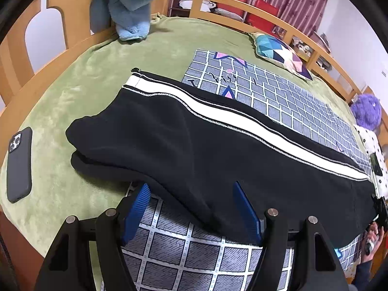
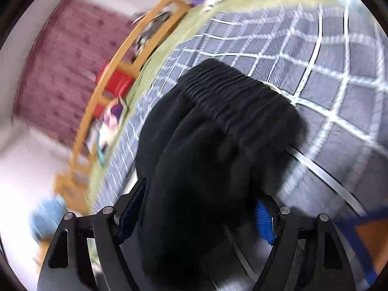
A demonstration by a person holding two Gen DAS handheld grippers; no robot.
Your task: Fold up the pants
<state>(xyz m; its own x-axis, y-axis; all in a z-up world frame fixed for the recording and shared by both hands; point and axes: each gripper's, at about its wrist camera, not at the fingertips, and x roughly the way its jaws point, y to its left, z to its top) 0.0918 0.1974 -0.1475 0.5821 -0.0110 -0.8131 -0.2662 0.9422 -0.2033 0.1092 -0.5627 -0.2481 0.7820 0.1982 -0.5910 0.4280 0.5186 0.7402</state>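
Black pants [image 1: 194,145] with a white side stripe lie lengthwise across the grey checked mat [image 1: 291,101] on the bed, folded leg on leg. My left gripper [image 1: 191,186] is open, its blue pads either side of the near edge of the pants, with cloth lying between them. In the right wrist view, which is motion-blurred, my right gripper [image 2: 198,208] has a thick bunch of the pants' waist end [image 2: 218,133] between its blue pads; the elastic waistband [image 2: 237,89] hangs beyond the fingers above the mat [image 2: 339,84].
A dark phone [image 1: 19,165] lies on the green blanket [image 1: 72,84] at left. A blue plush [image 1: 135,7] sits at the far bed rail, a patterned cushion [image 1: 281,53] at the far right, a purple plush [image 1: 366,111] at right. Wooden rails [image 1: 266,17] border the bed.
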